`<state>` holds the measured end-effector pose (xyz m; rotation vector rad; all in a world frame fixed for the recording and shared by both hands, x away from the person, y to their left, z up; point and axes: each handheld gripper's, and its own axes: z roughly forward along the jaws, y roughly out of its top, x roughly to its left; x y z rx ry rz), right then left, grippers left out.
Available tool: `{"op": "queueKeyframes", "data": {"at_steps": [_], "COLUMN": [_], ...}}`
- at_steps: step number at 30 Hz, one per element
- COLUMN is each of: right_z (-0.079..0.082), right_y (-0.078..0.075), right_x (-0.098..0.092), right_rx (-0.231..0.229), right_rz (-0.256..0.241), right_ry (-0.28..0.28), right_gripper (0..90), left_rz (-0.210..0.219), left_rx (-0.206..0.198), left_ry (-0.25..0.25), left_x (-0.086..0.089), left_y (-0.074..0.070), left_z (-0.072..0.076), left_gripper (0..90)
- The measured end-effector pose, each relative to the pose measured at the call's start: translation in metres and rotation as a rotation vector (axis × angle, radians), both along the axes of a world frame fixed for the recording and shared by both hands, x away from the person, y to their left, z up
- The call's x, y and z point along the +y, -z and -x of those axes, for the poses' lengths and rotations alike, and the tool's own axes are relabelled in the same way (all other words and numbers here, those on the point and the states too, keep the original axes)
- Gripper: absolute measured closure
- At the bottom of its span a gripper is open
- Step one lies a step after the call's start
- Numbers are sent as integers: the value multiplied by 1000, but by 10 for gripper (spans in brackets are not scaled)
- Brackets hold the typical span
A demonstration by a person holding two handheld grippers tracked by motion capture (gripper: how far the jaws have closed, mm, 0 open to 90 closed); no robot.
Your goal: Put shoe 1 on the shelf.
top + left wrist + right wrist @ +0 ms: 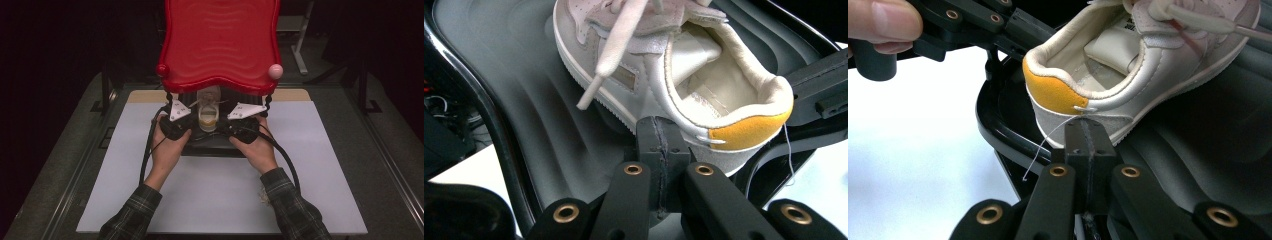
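A white sneaker (pixel 209 112) with a yellow heel tab (pixel 749 132) stands on a black ribbed tray (pixel 210 147), its heel toward me. My left gripper (pixel 192 125) sits at the heel's left side, and in the left gripper view its jaws (pixel 659 132) are pressed together, with nothing visible between them, just short of the sole. My right gripper (pixel 227 127) is at the heel's right side, jaws (pixel 1087 137) likewise shut below the heel tab (pixel 1055 92). A loose thread (pixel 1048 137) hangs from the heel. A flat lace (pixel 611 50) drapes over the shoe's side.
A red wavy-edged tray (pixel 220 40) stands raised over the black tray on black posts and hides the sneaker's front. It has a pink ball (pixel 275 71) at one corner. The pale mat (pixel 215 195) covers the table around the hands.
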<state>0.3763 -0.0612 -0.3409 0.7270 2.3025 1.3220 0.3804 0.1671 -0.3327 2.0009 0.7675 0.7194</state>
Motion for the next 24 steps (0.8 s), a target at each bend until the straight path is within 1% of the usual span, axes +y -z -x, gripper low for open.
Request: {"op": "queueKeyframes", "data": {"at_steps": [2, 3, 4, 5, 7, 8, 11, 12, 15, 17, 18, 19, 21, 22, 24], "right_z": [0, 0, 1, 1, 3, 4, 8, 10, 14, 17, 18, 20, 24, 25, 30], "right_y": [0, 1, 1, 0, -1, -2, -4, -5, -7, -7, -6, -5, -4, -4, -3], "right_x": [-2, -3, -4, -6, -10, -12, -17, -19, -24, -28, -31, -35, -40, -43, -50], "right_rx": [-2, 2, 1, 1, 13, 19, 35, 43, 56, 67, 78, 76, 80, 82, 96], "right_rz": [2, -5, -9, -10, -12, -13, -8, -10, -11, -29, -28, -19, -33, -39, -37], "right_ry": [-1, 1, 1, -2, 1, 5, 3, 5, 4, 12, 15, 17, 24, 22, 29], "right_gripper": [900, 900, 900, 900, 899, 898, 886, 880, 870, 874, 879, 883, 896, 897, 898], "left_rz": [-9, -4, 10, 13, 16, 22, 45, 63, 65, 62, 69, 65, 59, 56, 54], "left_rx": [1, 4, 11, 21, 43, 57, 71, 79, 106, 126, 137, 144, 151, 162, 174], "left_ry": [2, 7, 11, 17, 35, 40, 57, 66, 104, 129, 144, 156, 169, 179, 194], "left_x": [1, 3, 4, 5, 9, 11, 17, 18, 21, 23, 24, 25, 27, 28, 30], "left_y": [-1, -2, -2, -1, -1, -1, -3, -4, -5, -6, -6, -6, -6, -5, -4], "left_z": [1, 2, 2, 3, 5, 7, 12, 13, 18, 23, 26, 28, 33, 36, 42], "left_gripper": [897, 896, 891, 888, 847, 825, 792, 776, 722, 686, 667, 650, 607, 584, 541]}}
